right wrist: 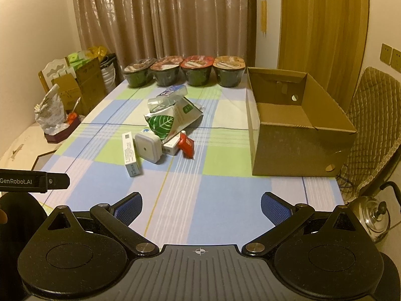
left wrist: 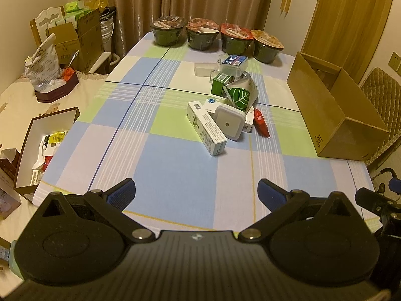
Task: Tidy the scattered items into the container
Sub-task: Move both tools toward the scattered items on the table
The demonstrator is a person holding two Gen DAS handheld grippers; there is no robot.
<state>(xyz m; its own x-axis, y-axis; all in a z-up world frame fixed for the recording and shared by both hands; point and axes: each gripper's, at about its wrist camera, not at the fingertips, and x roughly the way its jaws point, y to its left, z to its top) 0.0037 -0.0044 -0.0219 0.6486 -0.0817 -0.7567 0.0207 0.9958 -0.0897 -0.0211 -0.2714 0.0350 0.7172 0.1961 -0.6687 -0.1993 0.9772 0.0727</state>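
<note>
A heap of small items lies mid-table: a long white carton (left wrist: 206, 128) (right wrist: 130, 154), a white square plug-in device (left wrist: 229, 122) (right wrist: 147, 146), a red sachet (left wrist: 260, 123) (right wrist: 186, 145), a silver pouch with a green leaf (left wrist: 240, 95) (right wrist: 170, 120), a green box (left wrist: 219, 84) and a clear plastic case (left wrist: 233, 65) (right wrist: 170, 95). An open cardboard box (left wrist: 333, 110) (right wrist: 295, 135) stands on the right, and it looks bare inside. My left gripper (left wrist: 196, 193) and right gripper (right wrist: 200, 207) hover open over the near edge, well short of the heap, nothing between their fingers.
Four instant noodle bowls (left wrist: 215, 37) (right wrist: 185, 72) line the far edge of the checked tablecloth (left wrist: 163, 175). An open tray of oddments (left wrist: 45, 145) and a bag in a red box (left wrist: 47, 75) sit left. A quilted chair (right wrist: 371, 130) and a kettle (right wrist: 373, 218) are right.
</note>
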